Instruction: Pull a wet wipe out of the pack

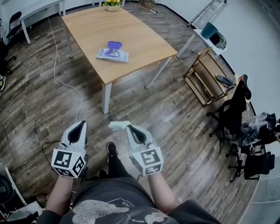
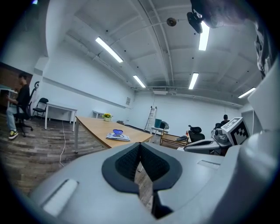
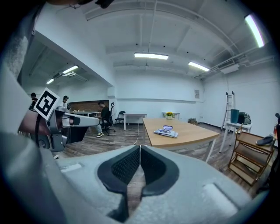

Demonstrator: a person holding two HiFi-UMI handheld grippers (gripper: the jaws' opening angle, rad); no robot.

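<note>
The wet wipe pack (image 1: 113, 53) lies flat on the wooden table (image 1: 135, 33), its purple lid flipped up. It shows small and far off in the left gripper view (image 2: 117, 136) and in the right gripper view (image 3: 166, 131). Both grippers hang over the wood floor, well short of the table. My left gripper (image 1: 82, 124) is shut with nothing between its dark pads (image 2: 129, 162). My right gripper (image 1: 113, 125) is shut and empty as well, its pads (image 3: 153, 162) pressed together. Each gripper points toward the table.
A white cable (image 1: 61, 74) runs across the floor left of the table. A wooden shelf (image 1: 205, 76), a ladder (image 1: 208, 11) and black office chairs (image 1: 232, 113) stand to the right. A flower pot (image 1: 112, 4) sits at the table's far end. A person (image 3: 104, 114) sits at a distant desk.
</note>
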